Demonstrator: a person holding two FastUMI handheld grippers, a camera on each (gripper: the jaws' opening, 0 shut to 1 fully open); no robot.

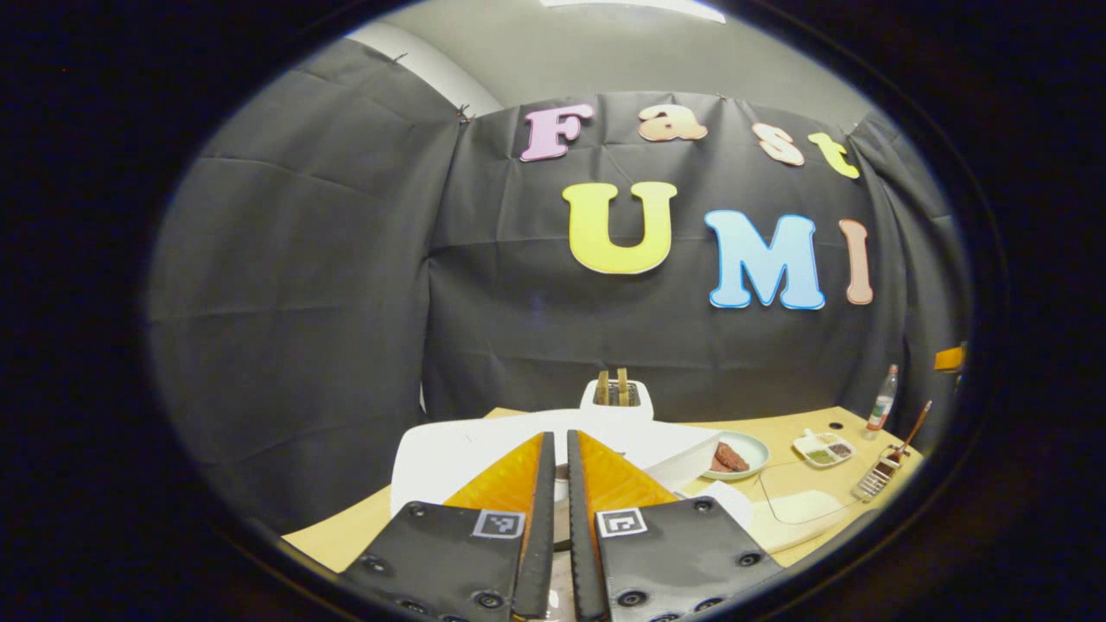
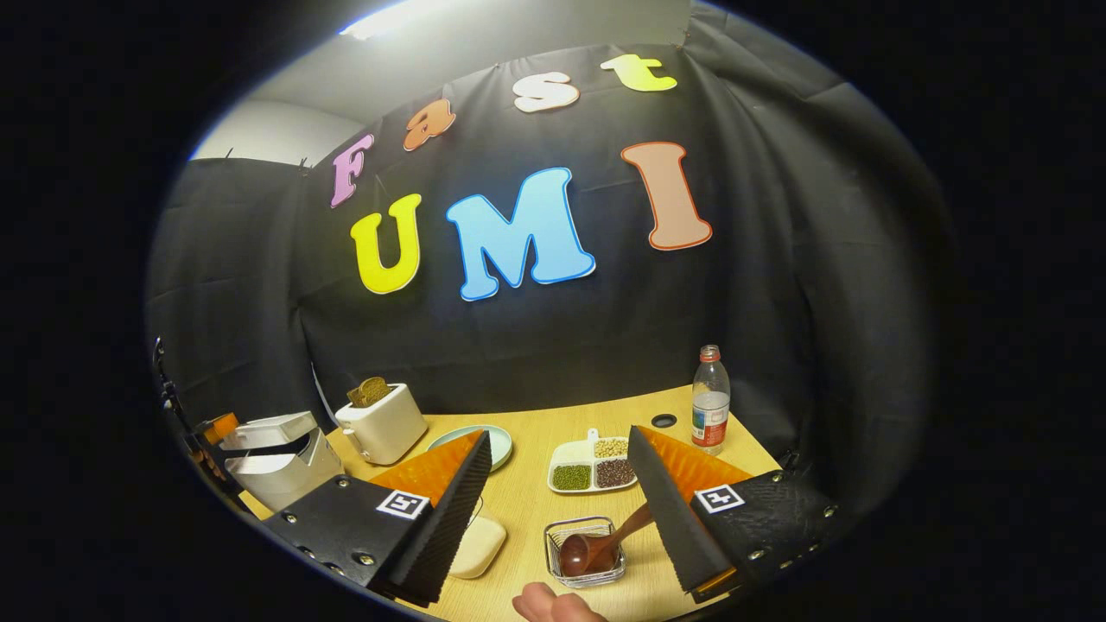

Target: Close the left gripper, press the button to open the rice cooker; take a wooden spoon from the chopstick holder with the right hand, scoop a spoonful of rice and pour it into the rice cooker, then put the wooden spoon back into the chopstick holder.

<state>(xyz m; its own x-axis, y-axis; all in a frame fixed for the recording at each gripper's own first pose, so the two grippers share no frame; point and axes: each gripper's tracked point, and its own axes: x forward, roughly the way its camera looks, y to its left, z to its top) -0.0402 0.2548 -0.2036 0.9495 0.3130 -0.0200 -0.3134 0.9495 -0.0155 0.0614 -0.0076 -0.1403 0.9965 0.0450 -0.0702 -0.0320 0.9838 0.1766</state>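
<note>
Wood table (image 2: 536, 518), black cloth wall. Left gripper (image 1: 560, 441) jaws nearly together, over white cooker (image 1: 449, 453). Right gripper (image 2: 562, 449) jaws wide, above spoon (image 2: 596, 546) in wire holder (image 2: 553, 540). Spoon likely light, stiff, smooth; grip mid-handle, beside holder's rim.

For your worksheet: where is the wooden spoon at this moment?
In the right gripper view the wooden spoon rests in the wire chopstick holder at bottom centre, just in front of the divided grain dish.

Left gripper (image 1: 559, 449) and right gripper (image 2: 560, 458), wedge-shaped jaws, black screwed plates, square coded markers
</note>
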